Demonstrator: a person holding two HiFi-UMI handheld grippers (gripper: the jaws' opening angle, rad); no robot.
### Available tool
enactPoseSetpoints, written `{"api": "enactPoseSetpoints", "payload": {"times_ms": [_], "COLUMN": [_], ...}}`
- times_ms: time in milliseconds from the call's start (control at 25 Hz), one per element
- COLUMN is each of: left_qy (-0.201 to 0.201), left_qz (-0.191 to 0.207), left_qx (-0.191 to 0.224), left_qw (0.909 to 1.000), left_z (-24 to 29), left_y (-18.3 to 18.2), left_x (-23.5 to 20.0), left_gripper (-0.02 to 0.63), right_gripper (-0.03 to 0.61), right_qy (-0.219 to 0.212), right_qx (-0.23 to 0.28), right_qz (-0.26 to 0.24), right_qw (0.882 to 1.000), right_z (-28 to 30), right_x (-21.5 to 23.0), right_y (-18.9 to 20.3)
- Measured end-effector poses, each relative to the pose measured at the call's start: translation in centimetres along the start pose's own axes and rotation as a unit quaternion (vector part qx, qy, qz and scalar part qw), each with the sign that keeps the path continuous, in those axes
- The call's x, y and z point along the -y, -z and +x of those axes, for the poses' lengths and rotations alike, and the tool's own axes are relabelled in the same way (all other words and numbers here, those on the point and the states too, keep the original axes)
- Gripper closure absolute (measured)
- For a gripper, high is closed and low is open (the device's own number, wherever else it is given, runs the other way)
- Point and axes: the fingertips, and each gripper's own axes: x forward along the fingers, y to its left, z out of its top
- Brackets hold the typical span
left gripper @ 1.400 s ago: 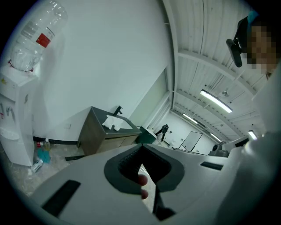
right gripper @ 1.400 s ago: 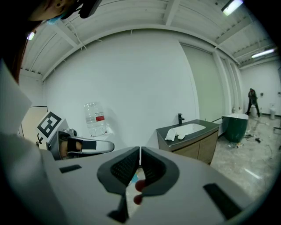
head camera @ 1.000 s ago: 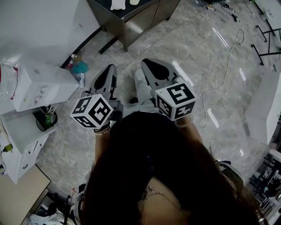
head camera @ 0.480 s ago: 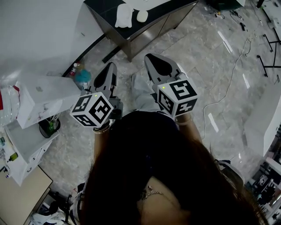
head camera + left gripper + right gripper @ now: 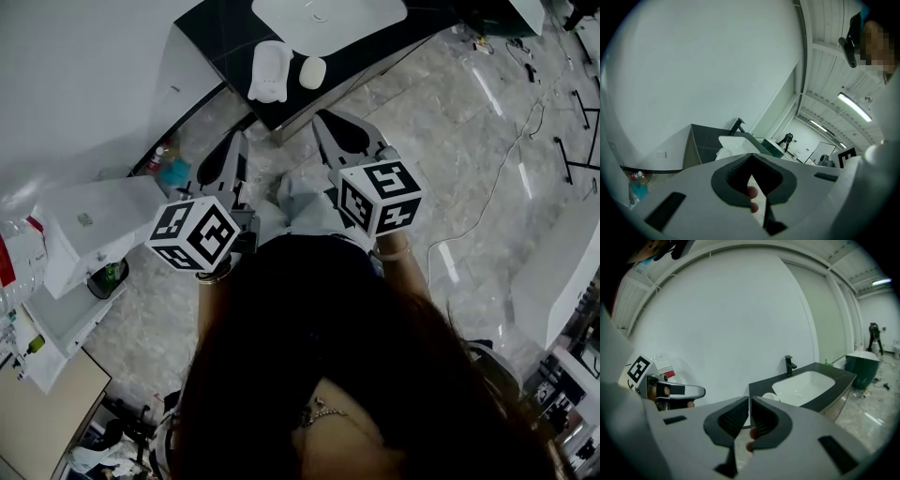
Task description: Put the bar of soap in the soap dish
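On the dark counter (image 5: 220, 42) ahead lie a white oblong soap dish (image 5: 269, 70) and, just right of it, a white oval bar of soap (image 5: 312, 72). Both sit in front of the white sink (image 5: 328, 17). My left gripper (image 5: 230, 155) and right gripper (image 5: 342, 131) are held side by side over the floor, short of the counter's front edge, both shut and empty. In the left gripper view the left gripper (image 5: 750, 157) points toward the counter (image 5: 701, 145). The right gripper (image 5: 749, 399) faces the sink (image 5: 804, 385) and a white round item (image 5: 768, 397) beside it.
A black faucet (image 5: 789, 365) stands behind the sink. White shelving (image 5: 94, 225) and bottles (image 5: 169, 169) on the floor stand at the left. A cable (image 5: 487, 178) trails over the grey tiles at right, near a white table edge (image 5: 562, 272). A green tub (image 5: 862, 364) stands beyond the counter.
The counter with the dish and soap has come further into view and closer as the person walks toward it. Both grippers moved forward together and stayed shut.
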Motion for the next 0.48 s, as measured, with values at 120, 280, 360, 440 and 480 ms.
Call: {"api": "enactPoseSetpoints", "payload": {"times_ms": [120,280,360,440,480], "left_qy": [-0.004,0.002,0.009,0.018,0.022], "left_qz": [-0.004,-0.003,-0.002,0.003,0.005], "left_qx": [-0.002,-0.006,-0.010,-0.016,-0.019], "left_qw": [1.0000,1.0000,0.9999,0.9997,0.9996], "left_z": [1.5,3.7,4.7,5.9,6.5], "left_y": [-1.1,-2.7,-3.5,-4.5,-5.0], "left_x": [-1.3,-3.0,-3.9,-4.6,-5.0], "left_gripper": [0.617,0.617,0.617,0.617,0.617], "right_gripper": [0.558,0.558,0.557,0.555,0.549], "right_qy": [0.005,0.037,0.059,0.079,0.088], "right_qx": [-0.019,-0.035,-0.042,-0.050,-0.055], "right_qz": [0.005,0.009,0.011,0.015,0.019], "right_qw": [1.000,0.999,0.997,0.996,0.994], "right_z": [2.5,5.7,7.2,8.8,9.6], "right_x": [1.6,4.3,5.5,6.7,7.3], "right_y": [0.2,0.3,0.4,0.6,0.7]}}
